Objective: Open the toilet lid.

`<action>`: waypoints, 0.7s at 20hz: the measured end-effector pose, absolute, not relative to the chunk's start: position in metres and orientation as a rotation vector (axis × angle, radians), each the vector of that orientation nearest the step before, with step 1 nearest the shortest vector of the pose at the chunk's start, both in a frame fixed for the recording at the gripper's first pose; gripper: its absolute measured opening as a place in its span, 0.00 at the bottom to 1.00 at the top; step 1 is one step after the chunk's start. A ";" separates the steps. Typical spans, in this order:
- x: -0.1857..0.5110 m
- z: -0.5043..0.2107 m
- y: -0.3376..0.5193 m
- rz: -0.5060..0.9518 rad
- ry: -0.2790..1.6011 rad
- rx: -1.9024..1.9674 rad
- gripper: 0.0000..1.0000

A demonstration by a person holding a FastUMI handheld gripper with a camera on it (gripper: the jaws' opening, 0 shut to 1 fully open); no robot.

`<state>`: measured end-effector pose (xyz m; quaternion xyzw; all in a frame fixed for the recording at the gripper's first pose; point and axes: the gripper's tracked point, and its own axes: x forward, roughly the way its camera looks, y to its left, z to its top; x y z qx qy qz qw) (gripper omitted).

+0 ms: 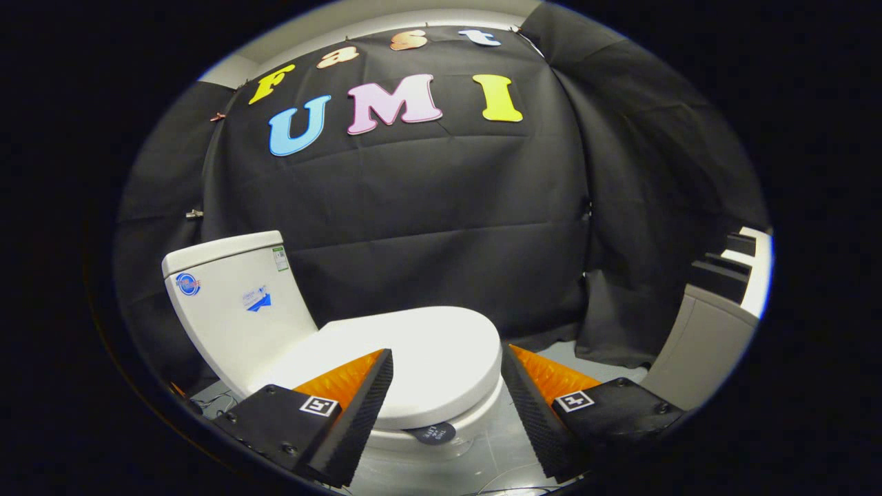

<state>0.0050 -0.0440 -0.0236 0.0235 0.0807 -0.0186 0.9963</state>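
Observation:
A white toilet stands on the floor with its tank (pixel 238 303) off to the left. Its lid (pixel 420 351) lies flat and closed over the bowl. My gripper (pixel 446 362) hovers open just above and in front of the lid's front edge. The front part of the lid lies between the two fingers, and neither finger touches it. A small dark round tag (pixel 435 433) hangs under the front rim of the bowl.
Black cloth covers the wall behind the toilet and to the right. A grey cabinet with dark stepped shelves (pixel 716 324) stands at the far right. Pale floor (pixel 496 448) shows below the bowl, with thin cables beside the tank's base.

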 end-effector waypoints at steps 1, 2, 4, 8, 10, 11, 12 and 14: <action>0.003 -0.035 -0.048 -0.043 0.185 0.049 0.98; 0.002 -0.044 -0.052 -0.049 0.202 0.044 0.98; 0.000 -0.060 -0.059 -0.055 0.242 0.055 0.98; -0.001 -0.087 -0.063 -0.062 0.326 0.118 0.99; -0.001 -0.097 -0.064 -0.067 0.352 0.144 0.99; -0.002 -0.101 -0.065 -0.071 0.362 0.151 0.99; -0.002 -0.105 -0.066 -0.073 0.374 0.163 0.99; 0.000 -0.113 -0.069 -0.080 0.413 0.201 0.99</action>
